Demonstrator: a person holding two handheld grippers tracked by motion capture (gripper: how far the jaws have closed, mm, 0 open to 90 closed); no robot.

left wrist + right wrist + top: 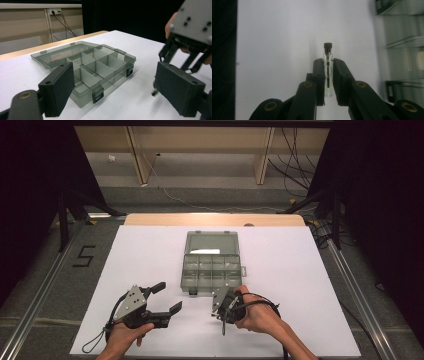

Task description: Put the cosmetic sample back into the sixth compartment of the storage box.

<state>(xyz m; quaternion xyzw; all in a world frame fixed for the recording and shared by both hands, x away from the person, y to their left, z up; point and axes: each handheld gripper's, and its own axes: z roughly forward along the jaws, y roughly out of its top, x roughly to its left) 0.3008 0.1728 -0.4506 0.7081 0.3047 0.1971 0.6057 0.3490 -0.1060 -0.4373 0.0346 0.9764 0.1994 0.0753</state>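
Two black jaws of the right gripper (pixel 328 72) rise from below, clamped on a small clear glass vial (pixel 328 68) with a black cap. White table (pixel 282 37) lies beyond; a grey compartment box (pixel 402 42) sits right of the jaws.

A recording lab: black curtains (pixel 30 195) flank a white-topped table (pixel 150 255), black tripod legs (pixel 75 205) stand left, loose cables (pixel 295 155) trail far right.
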